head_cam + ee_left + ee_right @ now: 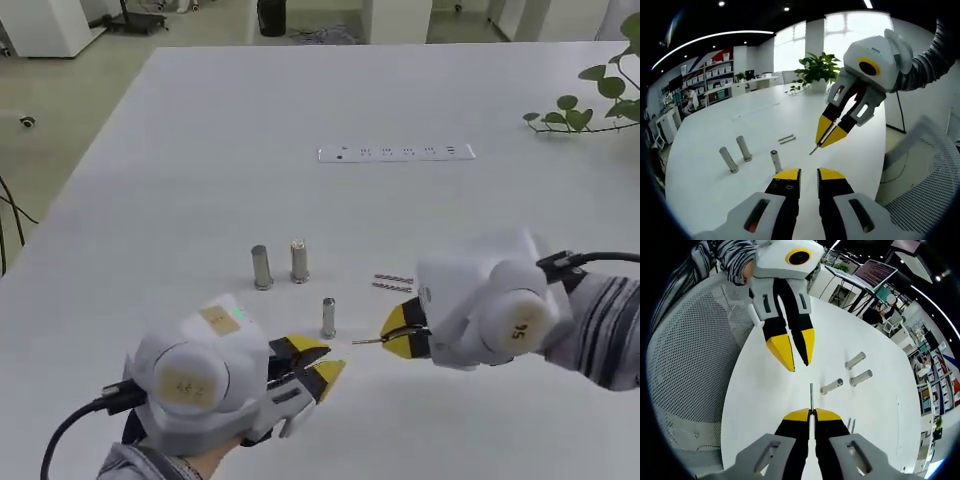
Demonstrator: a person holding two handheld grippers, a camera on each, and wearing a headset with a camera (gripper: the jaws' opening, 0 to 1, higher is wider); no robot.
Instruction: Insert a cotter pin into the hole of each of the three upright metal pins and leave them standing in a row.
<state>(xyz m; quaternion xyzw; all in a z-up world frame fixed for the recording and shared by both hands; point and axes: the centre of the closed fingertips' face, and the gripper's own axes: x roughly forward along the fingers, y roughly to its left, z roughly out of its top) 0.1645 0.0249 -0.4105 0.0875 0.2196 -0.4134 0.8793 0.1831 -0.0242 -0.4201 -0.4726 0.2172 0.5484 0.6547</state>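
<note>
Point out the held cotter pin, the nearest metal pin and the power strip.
held cotter pin (pixel 811 397), right gripper view, shaft
nearest metal pin (pixel 328 318), head view, mid-body
power strip (pixel 396 153), head view, centre

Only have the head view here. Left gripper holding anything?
Observer: No. In the left gripper view the left gripper stands open, with nothing between its jaws.
Operator: Right one has a proper grip on the cotter pin?
Observer: Yes. The right gripper view shows the right gripper shut on the cotter pin, which sticks straight out from the jaw tips.
Operator: Anything off the near edge of the table?
Observer: A white mesh chair stands right beside the table there.
</note>
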